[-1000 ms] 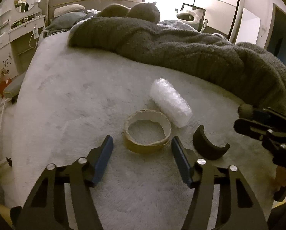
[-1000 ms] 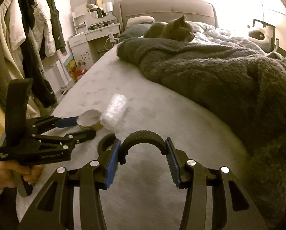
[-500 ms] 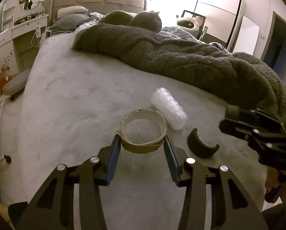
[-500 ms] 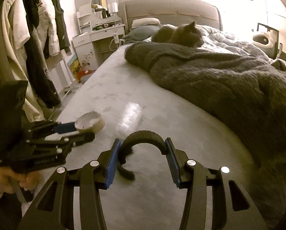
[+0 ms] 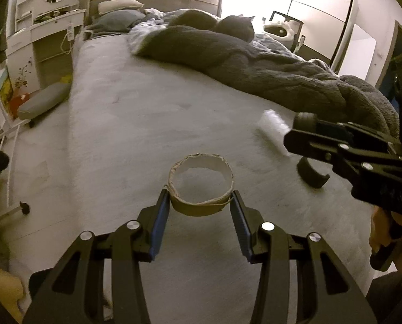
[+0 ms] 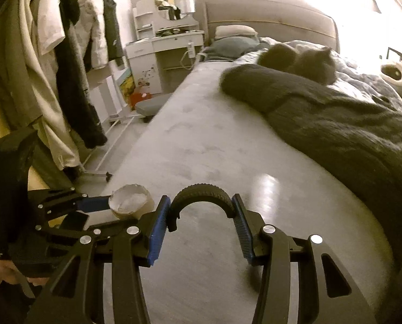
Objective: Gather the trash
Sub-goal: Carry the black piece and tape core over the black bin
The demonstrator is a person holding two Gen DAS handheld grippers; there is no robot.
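Observation:
A brown cardboard tape ring [image 5: 201, 186] hangs just above the bed, and my left gripper [image 5: 199, 202] is shut on its two sides. The same ring [image 6: 130, 202] shows at the lower left of the right wrist view. My right gripper [image 6: 201, 210] is shut on a black ribbed curved piece [image 6: 201, 195], an arch spanning its blue pads. From the left wrist view that gripper [image 5: 303, 132] enters from the right. On the bed lie a roll of bubble wrap [image 5: 272, 129] and a second black curved piece [image 5: 311, 174], both partly hidden by it.
The grey bed [image 5: 147, 135] has a rumpled dark blanket [image 5: 255, 67] across its far side, with a grey cat [image 5: 236, 25] on it. Left of the bed are a padded stool [image 5: 43, 98], a white vanity [image 6: 168, 48] and hanging clothes [image 6: 66, 54].
My left gripper closed on the cardboard ring and lifted it off the bed. Both grippers drew back to the left, away from the bubble wrap, and the right one kept its black piece.

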